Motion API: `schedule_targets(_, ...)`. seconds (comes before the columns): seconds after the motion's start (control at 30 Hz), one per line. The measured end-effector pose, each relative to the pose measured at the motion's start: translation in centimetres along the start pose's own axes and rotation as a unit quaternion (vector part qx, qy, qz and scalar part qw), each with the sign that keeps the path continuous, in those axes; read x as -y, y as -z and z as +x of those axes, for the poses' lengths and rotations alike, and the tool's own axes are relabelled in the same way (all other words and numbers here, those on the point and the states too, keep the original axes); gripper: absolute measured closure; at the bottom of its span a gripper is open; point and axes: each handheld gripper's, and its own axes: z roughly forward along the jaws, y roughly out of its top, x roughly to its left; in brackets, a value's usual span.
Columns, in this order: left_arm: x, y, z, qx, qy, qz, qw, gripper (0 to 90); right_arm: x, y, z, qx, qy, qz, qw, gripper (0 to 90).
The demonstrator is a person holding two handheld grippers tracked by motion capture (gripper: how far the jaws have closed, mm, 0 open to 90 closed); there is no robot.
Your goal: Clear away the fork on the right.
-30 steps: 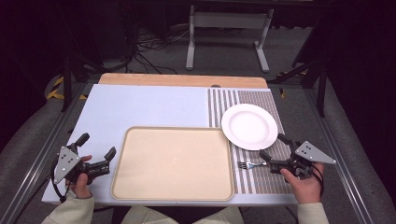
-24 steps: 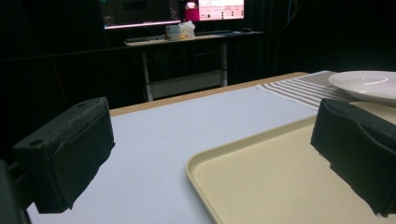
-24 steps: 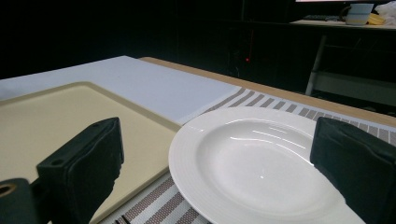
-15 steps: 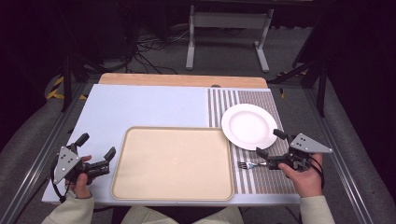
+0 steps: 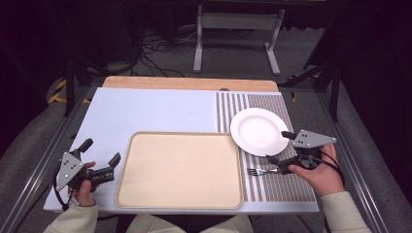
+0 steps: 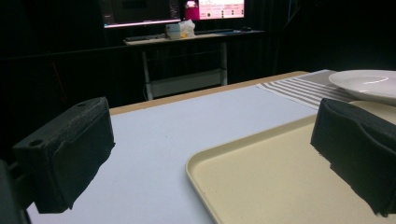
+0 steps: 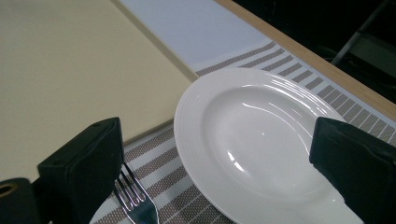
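A white plate [image 5: 259, 131] rests on the striped placemat [image 5: 272, 187] at the right. A metal fork [image 5: 260, 171] lies on the mat just nearer than the plate, tines pointing left. My right gripper [image 5: 277, 146] is open, its jaws straddling the plate's near right edge; in the right gripper view the plate [image 7: 261, 135] lies between the jaws and the fork [image 7: 135, 200] lies by the left jaw. My left gripper [image 5: 101, 150] stands open at the left of the beige tray [image 5: 180, 170], holding nothing. In the left gripper view the tray [image 6: 280, 177] lies ahead.
The tray sits on a pale blue table top [image 5: 155, 109] with a wooden strip [image 5: 189, 83] along the far edge. Beyond the table are a metal stand [image 5: 233, 29] and cables on the floor. The plate [image 6: 369, 84] shows far right in the left gripper view.
My right gripper has moved away from the person, from beside the fork toward the plate's near edge. The fork lies where it was. The left gripper has not moved.
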Motion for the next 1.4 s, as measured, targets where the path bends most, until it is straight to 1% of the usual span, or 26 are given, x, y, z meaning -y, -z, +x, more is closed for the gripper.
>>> schedule_targets(0.1,0.0,0.0,0.0,0.000,-0.001,-0.001,1.0000,0.0,-0.5,-0.1,-0.1,-0.008,0.016,0.025,0.9995,3.5)
schedule_targets(0.13,0.0,0.0,0.0,0.000,-0.001,-0.001,1.0000,0.0,-0.5,-0.1,-0.1,-0.008,0.016,0.025,0.9995,3.5)
schedule_targets(0.23,0.0,0.0,0.0,0.001,0.001,0.000,1.0000,0.0,-0.9,-0.4,-0.1,-0.017,0.032,0.051,0.9981,3.7)
schedule_targets(0.3,0.0,0.0,0.0,0.000,0.001,0.001,1.0000,0.0,-1.0,-0.6,0.0,-0.023,0.042,0.065,0.9967,4.1)
schedule_targets(0.4,0.0,0.0,0.0,0.000,0.001,0.001,1.0000,0.0,-1.2,-0.8,0.1,-0.032,0.064,0.092,0.9932,4.8)
schedule_targets(0.43,0.0,0.0,0.0,0.000,0.001,0.001,1.0000,0.0,-1.2,-0.8,0.1,-0.032,0.064,0.092,0.9932,4.8)
schedule_targets(0.57,0.0,0.0,0.0,0.000,0.003,0.001,1.0000,0.0,-1.4,-1.0,0.1,-0.039,0.080,0.117,0.9891,5.3)
schedule_targets(0.63,0.0,0.0,0.0,0.000,0.003,0.001,1.0000,0.0,-1.6,-1.1,0.2,-0.040,0.090,0.130,0.9866,5.5)
schedule_targets(0.7,0.0,0.0,0.0,-0.001,0.000,0.000,1.0000,0.0,-1.7,-1.2,0.2,-0.042,0.107,0.146,0.9826,5.9)
schedule_targets(0.73,0.0,0.0,0.0,-0.001,0.001,0.001,1.0000,0.0,-1.7,-1.2,0.3,-0.041,0.111,0.153,0.9811,6.3)
schedule_targets(0.8,0.0,0.0,0.0,-0.001,0.004,0.000,1.0000,0.0,-1.7,-1.4,0.3,-0.047,0.121,0.167,0.9773,6.4)
schedule_targets(0.83,0.0,0.0,0.0,-0.001,0.004,0.000,1.0000,0.0,-1.7,-1.4,0.3,-0.047,0.121,0.167,0.9773,6.4)
schedule_targets(0.9,0.0,0.0,0.0,-0.001,0.003,0.001,1.0000,0.0,-1.8,-1.4,0.4,-0.050,0.130,0.180,0.9739,6.6)
schedule_targets(0.93,0.0,0.0,0.0,-0.001,0.002,0.001,1.0000,0.0,-1.8,-1.5,0.4,-0.050,0.131,0.182,0.9732,6.7)
schedule_targets(1.0,0.0,0.0,0.0,-0.001,0.003,0.001,1.0000,0.0,-1.8,-1.6,0.4,-0.054,0.138,0.190,0.9705,6.6)
schedule_targets(1.03,0.0,0.0,0.0,-0.001,0.003,0.001,1.0000,0.0,-1.8,-1.6,0.4,-0.054,0.138,0.190,0.9705,6.6)
schedule_targets(1.1,0.0,0.0,0.0,-0.001,0.002,0.001,1.0000,0.0,-1.8,-1.7,0.4,-0.059,0.143,0.198,0.9679,6.6)
schedule_targets(1.17,0.0,0.0,0.0,-0.001,0.002,0.001,1.0000,0.0,-1.8,-1.8,0.6,-0.063,0.153,0.210,0.9636,6.7)
schedule_targets(1.2,0.0,-0.1,-0.1,-0.001,0.003,-0.001,1.0000,0.0,-1.8,-1.9,0.6,-0.064,0.155,0.212,0.9628,6.8)
schedule_targets(1.27,0.0,0.0,-0.1,-0.001,0.002,0.000,1.0000,0.0,-1.8,-2.0,0.7,-0.069,0.159,0.223,0.9592,7.1)
schedule_targets(1.3,0.0,0.0,-0.1,-0.001,0.002,0.000,1.0000,0.0,-1.8,-2.0,0.7,-0.069,0.159,0.223,0.9592,7.1)
schedule_targets(1.33,0.0,0.0,0.0,-0.002,0.000,0.001,1.0000,0.0,-1.7,-2.1,0.7,-0.072,0.163,0.228,0.9572,7.1)
schedule_targets(1.37,0.0,0.0,0.0,-0.002,0.000,0.001,1.0000,0.0,-1.7,-2.2,0.8,-0.076,0.169,0.235,0.9542,7.2)
schedule_targets(1.4,0.0,0.0,0.0,-0.001,0.002,0.001,1.0000,0.0,-1.7,-2.3,0.8,-0.078,0.171,0.238,0.9528,7.2)
